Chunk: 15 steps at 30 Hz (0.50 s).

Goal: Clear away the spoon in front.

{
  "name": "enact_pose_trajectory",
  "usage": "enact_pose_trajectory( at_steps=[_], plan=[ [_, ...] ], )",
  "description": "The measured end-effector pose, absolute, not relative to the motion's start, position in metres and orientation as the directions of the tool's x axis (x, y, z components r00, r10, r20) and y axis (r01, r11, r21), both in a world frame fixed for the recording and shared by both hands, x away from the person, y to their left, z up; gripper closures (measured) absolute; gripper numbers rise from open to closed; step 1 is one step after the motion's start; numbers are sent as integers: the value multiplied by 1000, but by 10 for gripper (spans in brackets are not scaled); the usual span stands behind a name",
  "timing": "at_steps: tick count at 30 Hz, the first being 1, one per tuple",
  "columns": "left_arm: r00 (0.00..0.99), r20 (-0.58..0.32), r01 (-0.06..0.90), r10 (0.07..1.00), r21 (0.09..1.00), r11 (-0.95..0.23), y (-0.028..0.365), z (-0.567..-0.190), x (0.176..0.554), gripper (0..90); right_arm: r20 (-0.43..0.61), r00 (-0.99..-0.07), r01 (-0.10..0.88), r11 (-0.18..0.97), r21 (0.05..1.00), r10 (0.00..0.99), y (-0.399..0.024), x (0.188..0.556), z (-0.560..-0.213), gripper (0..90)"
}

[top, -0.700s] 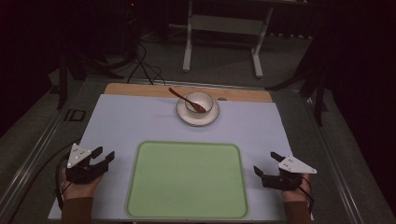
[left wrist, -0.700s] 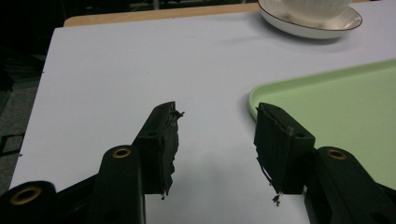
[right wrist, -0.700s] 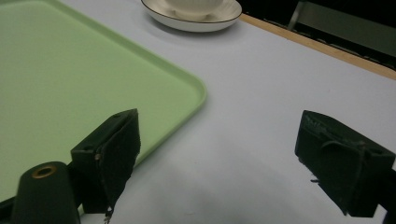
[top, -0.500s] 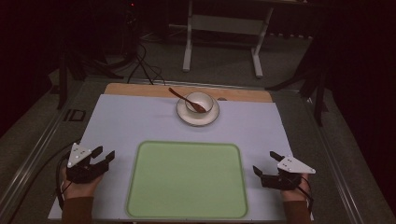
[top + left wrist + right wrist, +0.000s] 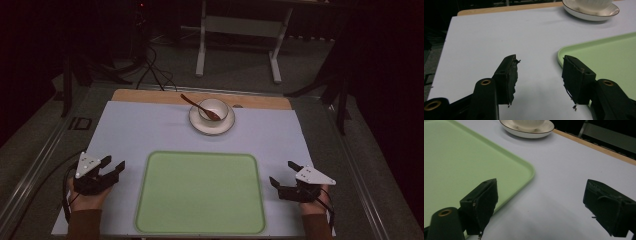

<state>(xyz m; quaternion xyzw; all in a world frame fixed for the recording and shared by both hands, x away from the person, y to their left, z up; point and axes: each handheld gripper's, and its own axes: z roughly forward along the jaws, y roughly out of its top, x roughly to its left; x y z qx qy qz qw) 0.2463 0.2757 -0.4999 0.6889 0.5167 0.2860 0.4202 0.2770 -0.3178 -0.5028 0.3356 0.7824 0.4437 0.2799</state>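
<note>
Resting at the near left of the table (image 5: 150, 125), the left gripper (image 5: 113, 169) has its 2 jaws apart with nothing between them; in the left gripper view only bare pale tabletop lies between the worn black pads (image 5: 510, 75). Just to its right, close beside the right-hand jaw, runs the rounded corner of the green tray (image 5: 200, 192), which carries nothing. Ahead of this gripper and off to its right, well apart from it, stands the saucer (image 5: 212, 124) with a white cup (image 5: 214, 107) on it, and a brown spoon (image 5: 200, 106) leans in the cup with its handle pointing up and left.

Beyond the tray's far side, the right gripper (image 5: 282, 174) likewise stands with its 2 jaws spread and nothing in them; the tray's edge passes just under its left jaw, and the saucer sits ahead and to its left, well apart.

Judging from this, the likely work is moving the cup set onto the tray. The risk lies in the stack: 3 loose pieces sit on each other, so a grip on the saucer rim alone, or a tilted lift, could slide the cup or tip the spoon out. A low approach could also catch a jaw on the tray's raised lip and shove the tray.
</note>
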Motion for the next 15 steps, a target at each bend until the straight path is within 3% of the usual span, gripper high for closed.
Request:
enact_pose_trajectory(
  at_steps=[15],
  plan=[
    [352,-47,456,935,881,-127,254,-485,261,432,-151,-591,274,373,886,792,-318,277,-503,124]
  ],
)
